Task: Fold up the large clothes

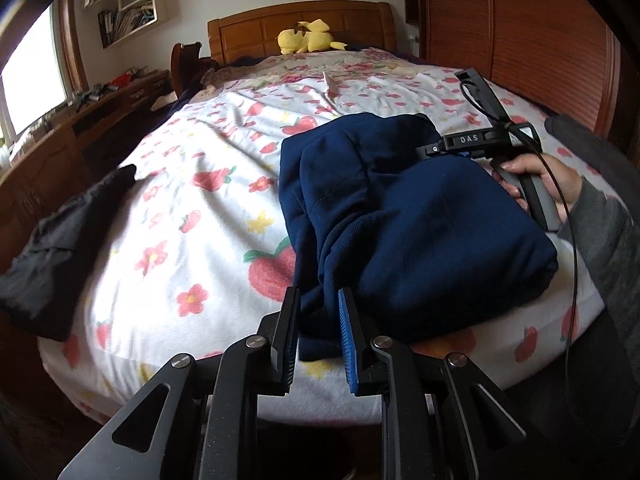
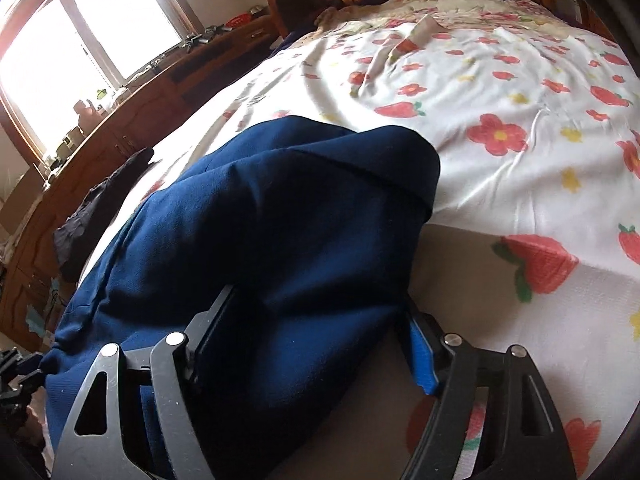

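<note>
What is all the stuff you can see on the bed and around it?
navy garment: one, dark blue, folded bundle at near edge of bed
black garment: one, black, left edge of bed
bedsheet: one, white with red flowers and strawberries, covers bed
plush toy: one, yellow, by headboard
headboard: one, brown wood, far end
left gripper: one, black, garment edge between fingers
right gripper: one, black, straddles the bundle
hand: one, holds right gripper's handle
</note>
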Motion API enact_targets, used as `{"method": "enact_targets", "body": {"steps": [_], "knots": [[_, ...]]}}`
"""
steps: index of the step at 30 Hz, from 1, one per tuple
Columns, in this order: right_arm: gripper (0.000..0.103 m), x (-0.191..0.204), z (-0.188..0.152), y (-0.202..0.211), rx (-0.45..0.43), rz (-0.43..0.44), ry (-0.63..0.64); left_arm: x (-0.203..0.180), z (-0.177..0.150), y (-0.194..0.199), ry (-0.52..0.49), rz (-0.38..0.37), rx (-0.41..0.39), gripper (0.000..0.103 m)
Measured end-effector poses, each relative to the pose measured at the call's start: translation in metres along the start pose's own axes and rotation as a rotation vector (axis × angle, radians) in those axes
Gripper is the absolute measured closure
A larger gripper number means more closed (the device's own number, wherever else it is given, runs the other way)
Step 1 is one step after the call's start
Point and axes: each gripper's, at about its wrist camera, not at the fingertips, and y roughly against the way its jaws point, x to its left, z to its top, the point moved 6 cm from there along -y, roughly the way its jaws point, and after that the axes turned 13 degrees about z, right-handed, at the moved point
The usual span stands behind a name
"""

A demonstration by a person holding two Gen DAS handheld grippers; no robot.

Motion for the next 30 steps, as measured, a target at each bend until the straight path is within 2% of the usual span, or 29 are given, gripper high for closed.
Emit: {"method": "enact_targets", "body": {"steps": [5, 11, 17, 22, 26, 30], "knots": [[0.028, -0.004, 0.004, -0.006, -0.009, -0.003, 0.003, 0.005, -0.005, 0.007, 0.005, -0.009, 0.004, 0.08], [0.028, -0.003, 0.004, -0.007, -0.009, -0.014, 0.012, 0.007, -0.026, -0.003, 0.066, -0.11, 0.091, 0.072], [0.028, -0.003, 0.003, -0.007, -0.012, -0.013, 0.011, 0.009, -0.025, -0.026, 0.099, -0.082, 0.11, 0.072], [0.028, -0.004, 0.004, -0.007, -0.012, -0.009, 0.008, -0.002, -0.014, -0.043, 0.075, -0.07, 0.097, 0.072], [0.028, -0.005, 0.003, -0.006, -0.014, -0.006, 0.005, -0.005, -0.017, -0.05, 0.064, -0.062, 0.092, 0.071], [0.028, -0.005, 0.003, -0.007, -0.012, -0.003, 0.001, -0.003, -0.024, -0.059, 0.075, -0.069, 0.11, 0.063]]}}
